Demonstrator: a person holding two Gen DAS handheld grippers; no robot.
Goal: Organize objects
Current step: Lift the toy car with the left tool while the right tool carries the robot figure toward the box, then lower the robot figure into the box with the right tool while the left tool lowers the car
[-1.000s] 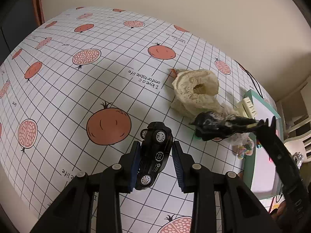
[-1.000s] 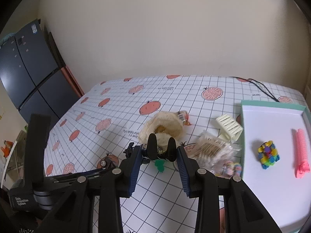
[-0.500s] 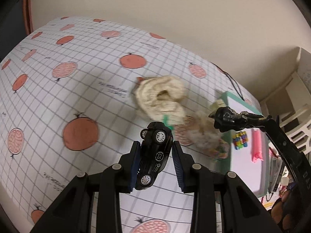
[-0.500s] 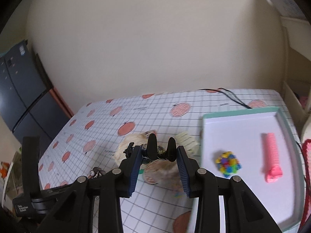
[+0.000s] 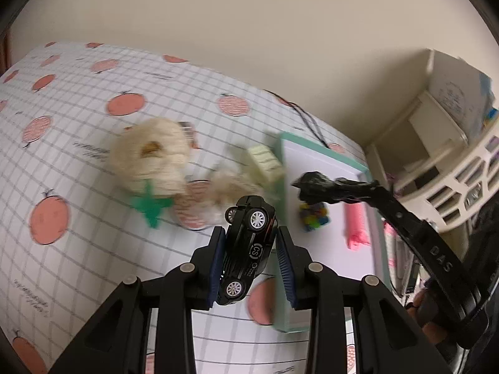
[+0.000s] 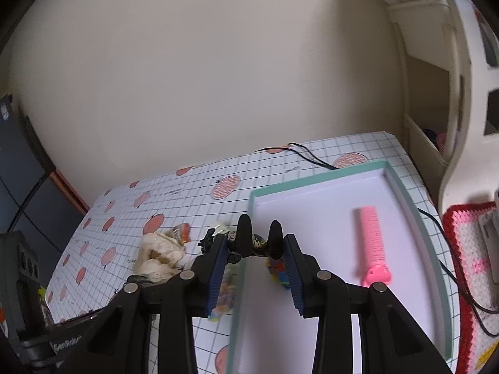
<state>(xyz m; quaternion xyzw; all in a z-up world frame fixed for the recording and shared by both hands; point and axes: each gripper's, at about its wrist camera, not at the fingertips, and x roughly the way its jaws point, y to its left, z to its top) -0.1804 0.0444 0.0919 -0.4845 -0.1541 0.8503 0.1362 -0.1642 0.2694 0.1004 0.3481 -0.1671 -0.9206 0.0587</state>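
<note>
Nearest in the left wrist view, the left gripper (image 5: 249, 254) has its blue-padded fingers (image 5: 217, 260) closed on a black toy car (image 5: 248, 249), which is tipped on its side with its wheels facing the camera. It hangs over the near edge of the tray (image 5: 282, 318), a shallow white tray with a teal rim resting on the surface (image 5: 78, 233), a grid-patterned cloth printed with orange fruit.

In the right wrist view, the right gripper (image 6: 256, 263) holds a dark toy figure (image 6: 246, 237) between its fingers (image 6: 215, 268); two black rounded parts of it stick up above the pads, and exactly what kind of toy it is cannot be told. It is held above the left part of the tray (image 6: 414, 212), just over the rim. From the left camera the same figure (image 5: 315, 185) shows as a dark lump at the tip of the right gripper (image 5: 330, 187), hanging above the tray.

Inside the tray lie a small multicoloured cluster (image 5: 313, 216) and, beside it, a pink ridged hair roller (image 6: 372, 244).

Farther off on the surface, left of the tray, are a green star-shaped piece (image 5: 151, 207), a blurred clear bag (image 5: 218, 196), a cream comb-like clip (image 5: 265, 162) touching the tray's rim, and a pale ring-shaped sponge (image 5: 149, 159). A black cable (image 6: 308, 157) runs along the far edge.
</note>
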